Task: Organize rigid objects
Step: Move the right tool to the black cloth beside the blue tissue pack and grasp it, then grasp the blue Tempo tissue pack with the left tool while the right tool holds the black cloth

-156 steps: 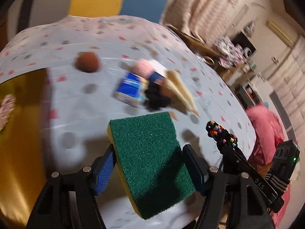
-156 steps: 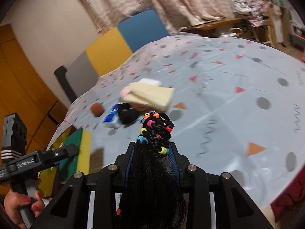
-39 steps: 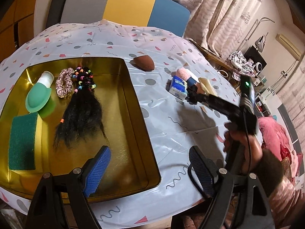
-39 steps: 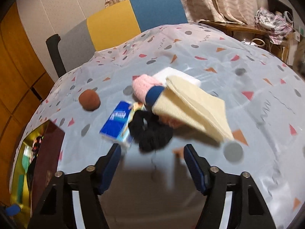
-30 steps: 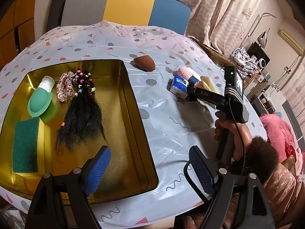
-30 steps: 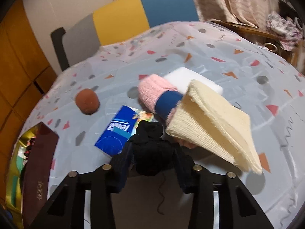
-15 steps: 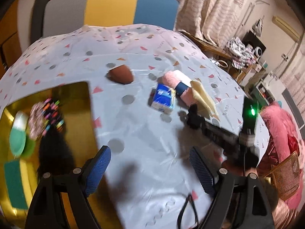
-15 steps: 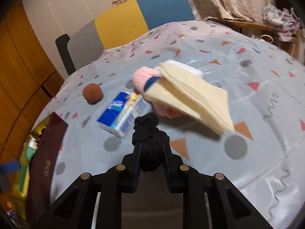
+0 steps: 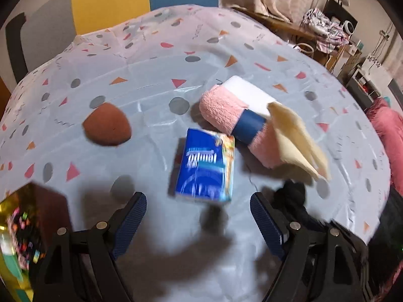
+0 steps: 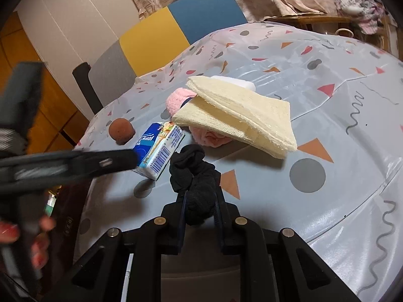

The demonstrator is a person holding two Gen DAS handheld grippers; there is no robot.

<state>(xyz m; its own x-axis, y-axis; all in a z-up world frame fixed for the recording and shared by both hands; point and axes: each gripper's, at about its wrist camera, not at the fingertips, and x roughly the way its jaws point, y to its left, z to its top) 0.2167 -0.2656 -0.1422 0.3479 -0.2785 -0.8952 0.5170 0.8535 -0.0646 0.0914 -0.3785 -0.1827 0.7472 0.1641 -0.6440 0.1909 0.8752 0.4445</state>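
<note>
My right gripper has its jaws closing, with the pads pressed on a black scrunchie that bulges out ahead of them, just over the tablecloth. A blue tissue pack lies directly ahead of my left gripper, which stands open with nothing between its fingers. In the right wrist view that left gripper is a blurred dark bar reaching in from the left to the tissue pack. A brown egg-shaped sponge sits to the left.
A pink towel roll, a white block and a folded cream cloth lie stacked behind the pack. The gold tray's corner shows at the lower left. A hand holds the left gripper. A chair stands behind the table.
The left gripper swept right, from over the gold tray to above the tissue pack. The right gripper's jaws narrowed around the black scrunchie and now pinch it.
</note>
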